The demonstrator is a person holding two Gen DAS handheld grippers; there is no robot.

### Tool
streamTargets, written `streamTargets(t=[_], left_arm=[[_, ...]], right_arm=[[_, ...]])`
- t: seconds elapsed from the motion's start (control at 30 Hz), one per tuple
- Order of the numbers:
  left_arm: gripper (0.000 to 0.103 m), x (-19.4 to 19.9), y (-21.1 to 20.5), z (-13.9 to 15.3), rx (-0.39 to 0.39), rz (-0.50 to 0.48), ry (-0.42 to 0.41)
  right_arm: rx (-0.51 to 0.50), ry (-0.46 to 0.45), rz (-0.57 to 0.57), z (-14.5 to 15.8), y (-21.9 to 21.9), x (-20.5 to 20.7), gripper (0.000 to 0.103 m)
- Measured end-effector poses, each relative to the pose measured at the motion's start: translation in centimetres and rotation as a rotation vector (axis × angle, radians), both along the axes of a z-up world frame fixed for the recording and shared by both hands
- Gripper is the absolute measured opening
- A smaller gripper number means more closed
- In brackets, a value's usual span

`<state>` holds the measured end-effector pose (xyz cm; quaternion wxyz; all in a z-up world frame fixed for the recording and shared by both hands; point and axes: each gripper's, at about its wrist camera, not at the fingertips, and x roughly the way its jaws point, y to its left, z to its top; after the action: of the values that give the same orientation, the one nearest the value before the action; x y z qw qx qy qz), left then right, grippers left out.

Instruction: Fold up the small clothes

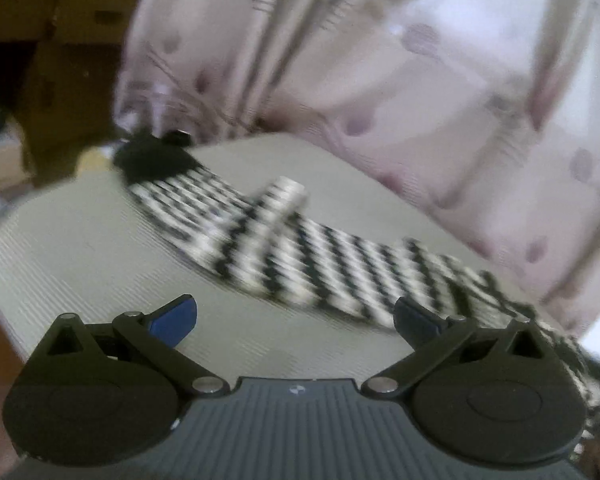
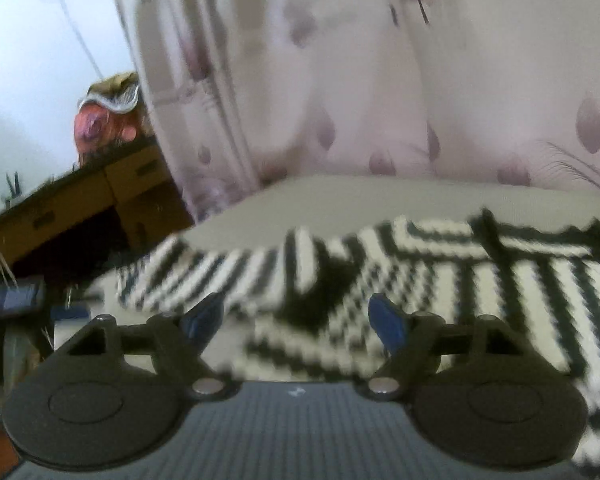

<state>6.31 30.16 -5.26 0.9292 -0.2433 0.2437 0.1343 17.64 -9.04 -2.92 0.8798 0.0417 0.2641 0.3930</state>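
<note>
Left gripper (image 1: 294, 320): spread, empty, low centre, likely lining up a grab
Right gripper (image 2: 296, 318): spread, empty, hovering over cloth
Striped garment (image 1: 300, 252): mid-frame, partly bunched on grey mat (image 1: 80, 248)
Curtain (image 1: 380, 60): upper frame

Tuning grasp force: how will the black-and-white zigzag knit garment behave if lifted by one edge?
Likely floppy: the zigzag knit garment drapes flat on the grey ribbed mat, with one strip folded over itself. Probably light and prone to sag. The knit looks grippy, so it may drag rather than slide. Both the left gripper and right gripper are open.
</note>
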Motion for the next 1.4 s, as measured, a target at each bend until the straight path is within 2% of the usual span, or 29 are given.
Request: streamTargets(t=[0.17,0.2,0.27,0.4,0.47,0.5,0.53,0.6,0.63,0.7,0.8,0.87,0.93,1.03,1.1,1.23,1.3,1.4], left_arm=[[0.1,2.2,7.8,-0.3,-0.096,0.128,0.029],[0.098,2.9,9.3,-0.4,-0.106,0.131,0.03],[0.09,5.3,11.6,-0.6,-0.079,0.114,0.075],[0.087,8.3,13.2,-0.6,-0.056,0.063,0.082],[0.062,9.5,12.8,-0.7,-0.008,0.055,0.103],[0.024,9.8,12.6,-0.9,0.014,0.06,0.12],[0.013,10.3,12.8,-1.1,0.005,0.056,0.134],[0.012,10.3,13.6,-1.2,-0.068,0.076,0.1],[0.012,10.3,13.4,-0.5,-0.086,0.099,0.089],[0.012,10.0,12.0,2.1,-0.124,0.097,0.01],[0.012,10.9,7.1,8.2,-0.104,0.015,-0.093],[0.012,12.2,3.3,11.9,-0.118,-0.058,-0.134],[0.012,13.6,-1.7,15.9,-0.096,-0.144,-0.172],[0.012,16.0,-9.8,20.4,-0.089,-0.286,-0.223],[0.012,17.7,-15.6,22.3,-0.08,-0.381,-0.239],[0.012,20.2,-27.1,23.1,-0.054,-0.553,-0.231],[0.012,21.3,-32.2,21.8,-0.046,-0.625,-0.202],[0.012,23.2,-39.2,17.9,-0.012,-0.711,-0.135]], right_arm=[[-0.038,0.008,-0.02,-1.4,-2.0,-3.4,0.08],[-0.025,0.0,-0.025,-1.1,-2.3,-3.7,0.081],[-0.001,-0.001,-0.036,-0.7,-2.6,-3.8,0.088],[0.018,0.018,-0.052,-0.9,-2.8,-3.5,0.09],[0.025,0.03,-0.057,-1.4,-2.8,-3.6,0.09],[0.027,0.03,-0.058,-1.5,-2.8,-3.6,0.09],[0.028,0.025,-0.061,-1.6,-2.9,-3.7,0.09],[0.044,0.016,-0.074,-1.4,-3.2,-3.7,0.09],[0.063,0.021,-0.086,-1.3,-3.6,-3.7,0.09],[0.123,0.045,-0.124,-0.9,-5.0,-3.5,0.09],[0.231,0.08,-0.178,-0.1,-8.4,-3.6,0.09],[0.261,0.085,-0.217,0.4,-10.8,-3.9,0.09],[0.275,0.079,-0.254,0.7,-13.2,-4.3,0.09],[0.303,0.079,-0.31,0.8,-17.0,-5.0,0.09],[0.328,0.084,-0.35,0.7,-19.6,-5.5,0.09],[0.362,0.087,-0.416,0.2,-23.7,-6.1,0.09],[0.385,0.092,-0.439,-0.2,-25.6,-6.2,0.09],[0.411,0.094,-0.471,-0.6,-27.7,-6.2,0.09]])
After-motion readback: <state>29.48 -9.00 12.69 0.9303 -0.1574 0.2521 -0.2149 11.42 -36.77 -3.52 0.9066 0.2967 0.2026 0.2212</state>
